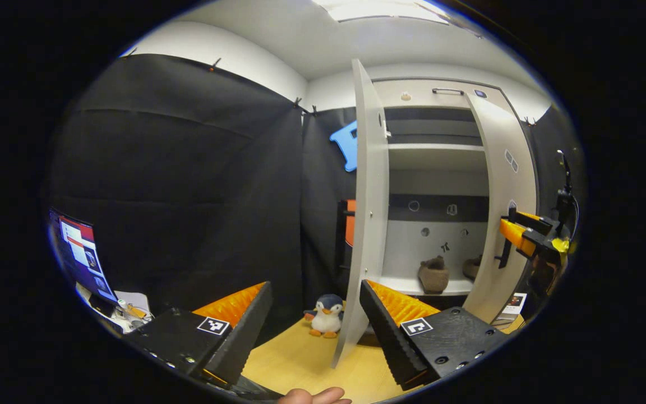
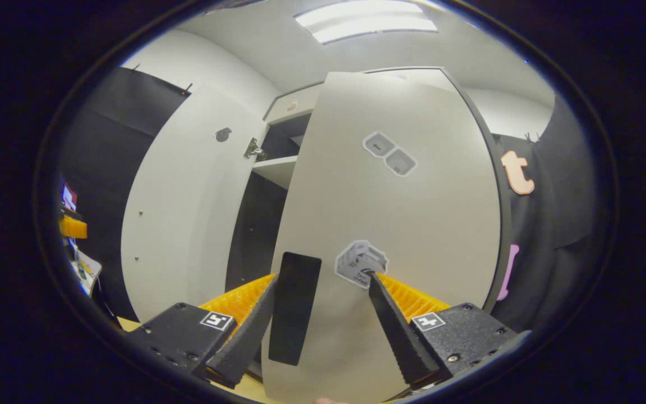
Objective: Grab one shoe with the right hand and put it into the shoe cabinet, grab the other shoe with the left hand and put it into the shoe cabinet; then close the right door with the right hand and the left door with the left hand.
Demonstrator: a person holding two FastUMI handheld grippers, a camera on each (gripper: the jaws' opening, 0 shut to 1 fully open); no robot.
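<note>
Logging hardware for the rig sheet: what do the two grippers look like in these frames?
Both match: the left gripper and right gripper each have two wedge-shaped fingers with ribbed inner faces, mounted on black blocks with visible screws. Each block carries a small square black-and-white marker tag. In the left gripper view, the right gripper shows farther off with a black cable rising above it.
</note>
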